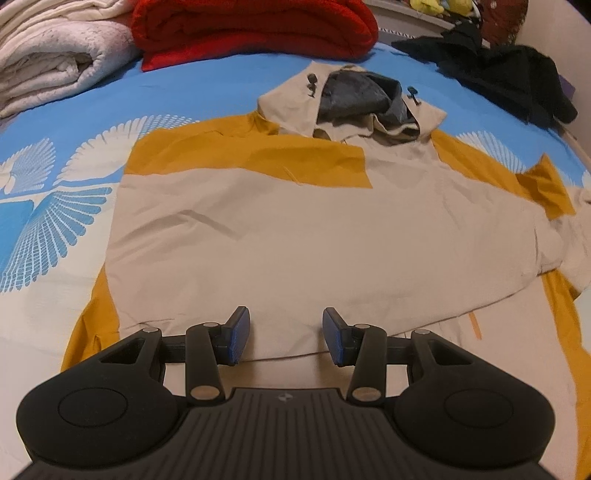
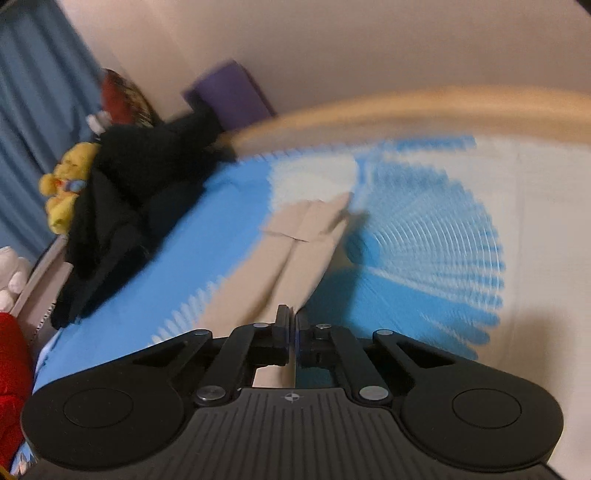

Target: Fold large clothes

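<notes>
Item: hooded jacket [image 1: 295,229], beige body with mustard panels at shoulders and sides, grey-lined hood [image 1: 354,103] with two dark toggles. Lies flat on the bed [image 1: 207,92], hood pointing away, on a blue cover printed with white feather fans. Its left sleeve is folded across the chest; shallow creases run over the beige front.

Left to right, left wrist view: folded white blanket [image 1: 48,62] at the far left of the bed; folded red blanket [image 1: 255,29] beside it, just beyond the hood; black garment [image 1: 498,77] heaped at the far right.

Left hand-held gripper [image 1: 286,338]: hovers level over the jacket's lower hem, blue-padded fingers spread wide, nothing between them.

Right wrist view, blurred: yellow plush [image 2: 66,188] and the black garment [image 2: 122,206] at left, purple box [image 2: 229,92] against the wall, beige sleeve [image 2: 295,251] running away over the blue cover.

Right hand-held gripper [image 2: 291,328]: rolled to one side, fingers pressed together, pinching the near end of the sleeve.
</notes>
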The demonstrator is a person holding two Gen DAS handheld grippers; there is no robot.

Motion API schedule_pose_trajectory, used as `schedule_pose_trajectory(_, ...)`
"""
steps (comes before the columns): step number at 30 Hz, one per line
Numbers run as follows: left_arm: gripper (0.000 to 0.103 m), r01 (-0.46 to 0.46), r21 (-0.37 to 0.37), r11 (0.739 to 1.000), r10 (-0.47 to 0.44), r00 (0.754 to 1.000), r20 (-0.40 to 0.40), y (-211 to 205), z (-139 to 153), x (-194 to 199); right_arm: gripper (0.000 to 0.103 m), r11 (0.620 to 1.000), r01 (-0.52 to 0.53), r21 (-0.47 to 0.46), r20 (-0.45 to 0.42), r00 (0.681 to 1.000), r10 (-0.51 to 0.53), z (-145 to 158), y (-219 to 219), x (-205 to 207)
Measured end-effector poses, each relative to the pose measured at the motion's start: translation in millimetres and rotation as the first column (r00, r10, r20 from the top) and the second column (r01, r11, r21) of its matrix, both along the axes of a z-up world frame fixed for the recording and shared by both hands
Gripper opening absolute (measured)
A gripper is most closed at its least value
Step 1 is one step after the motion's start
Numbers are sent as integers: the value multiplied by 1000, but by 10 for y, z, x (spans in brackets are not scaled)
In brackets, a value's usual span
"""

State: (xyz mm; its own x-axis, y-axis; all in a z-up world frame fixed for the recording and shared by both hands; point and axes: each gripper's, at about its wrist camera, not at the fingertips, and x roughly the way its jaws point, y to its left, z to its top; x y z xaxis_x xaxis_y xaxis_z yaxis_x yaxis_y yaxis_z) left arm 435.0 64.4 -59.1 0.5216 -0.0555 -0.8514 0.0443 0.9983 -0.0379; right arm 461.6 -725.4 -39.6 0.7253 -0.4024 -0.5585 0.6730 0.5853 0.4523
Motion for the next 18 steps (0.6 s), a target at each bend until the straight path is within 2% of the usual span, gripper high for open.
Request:
schedule_pose_trajectory(3, 48, -28, -40, 999, 28, 1000, 13, 102, 104, -17, 1, 990, -37, -137, 35, 998, 42, 405, 366, -16)
schedule_pose_trajectory(6, 48, -71, -82, 994, 73, 997, 21, 240, 204, -25, 1, 949, -92, -300, 58, 992, 115, 854, 958, -24)
schedule_pose_trajectory(8, 48, -107, -122, 987, 111, 994, 24, 378, 272, -34, 1, 903, -178, -392, 69, 973, 221, 1157, 1550, -35)
schedule_pose_trajectory(10, 48, -151, -164, 975, 157, 987, 26, 544, 345, -48, 1, 828, -302, -472, 66, 925, 375, 1401, 2228, -76)
schedule_pose_trajectory(11, 48, -176, -185, 967, 184, 982, 27, 636, 383, -62, 1, 778, -369, -508, 65, 885, 462, 1496, 2616, -132)
schedule_pose_trajectory(12, 48, -196, -202, 960, 206, 978, 29, 718, 418, -75, 1, 722, -442, -533, 60, 831, 553, 1566, 2991, -195)
schedule_pose_trajectory(14, 48, -234, -228, 945, 247, 969, 30, 884, 475, -93, 3, 580, -608, -542, 36, 673, 739, 1599, 3775, -346)
schedule_pose_trajectory(16, 48, -262, -245, 934, 276, 961, 26, 1016, 507, -106, 4, 450, -785, -426, 10, 493, 870, 1473, 4408, -419)
schedule_pose_trajectory(18, 48, -287, -259, 922, 301, 954, 16, 1135, 519, -128, 8, 351, -903, -247, 15, 358, 934, 1232, 4945, -499)
